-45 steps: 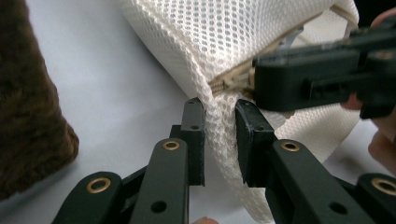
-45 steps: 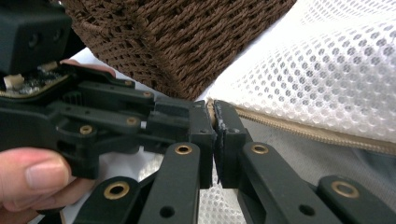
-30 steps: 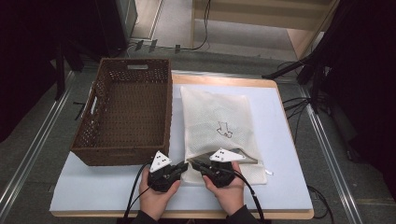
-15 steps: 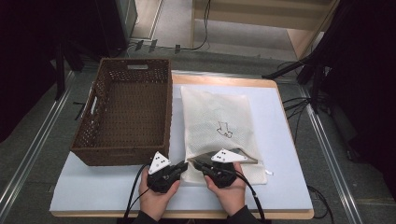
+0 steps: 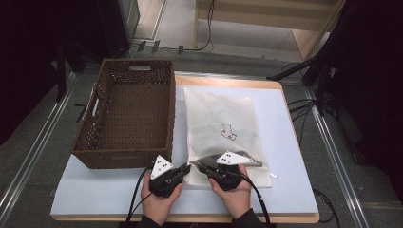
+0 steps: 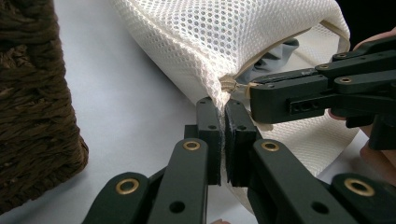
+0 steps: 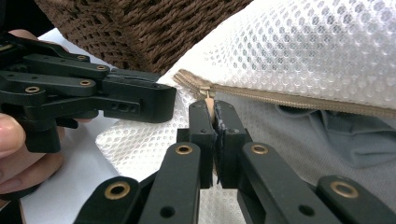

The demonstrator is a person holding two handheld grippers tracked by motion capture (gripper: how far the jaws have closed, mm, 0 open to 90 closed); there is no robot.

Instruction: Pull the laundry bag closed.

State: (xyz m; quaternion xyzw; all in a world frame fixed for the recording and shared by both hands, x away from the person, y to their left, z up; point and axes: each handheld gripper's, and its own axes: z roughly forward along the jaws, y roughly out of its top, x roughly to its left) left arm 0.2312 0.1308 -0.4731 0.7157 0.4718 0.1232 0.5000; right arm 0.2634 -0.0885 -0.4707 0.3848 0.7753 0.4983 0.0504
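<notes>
Lying flat on the pale blue table point(image 5: 285, 142), the white mesh laundry bag point(image 5: 221, 128) carries a small dark printed figure and a beige zipper point(image 7: 289, 95), partly open over grey cloth point(image 7: 327, 135). The left gripper point(image 5: 186, 168) pinches the bag's corner at 6 o'clock; the right gripper point(image 5: 201, 166) clamps the zipper pull point(image 7: 209, 100). At 9 o'clock stands a brown wicker basket point(image 5: 128, 118).

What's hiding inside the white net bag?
Through the open zipper of the white net bag, some folded grey cloth peeks out. The mesh covers the rest, so what kind of clothing it is stays hidden. A small dark drawing shows on the bag.
</notes>
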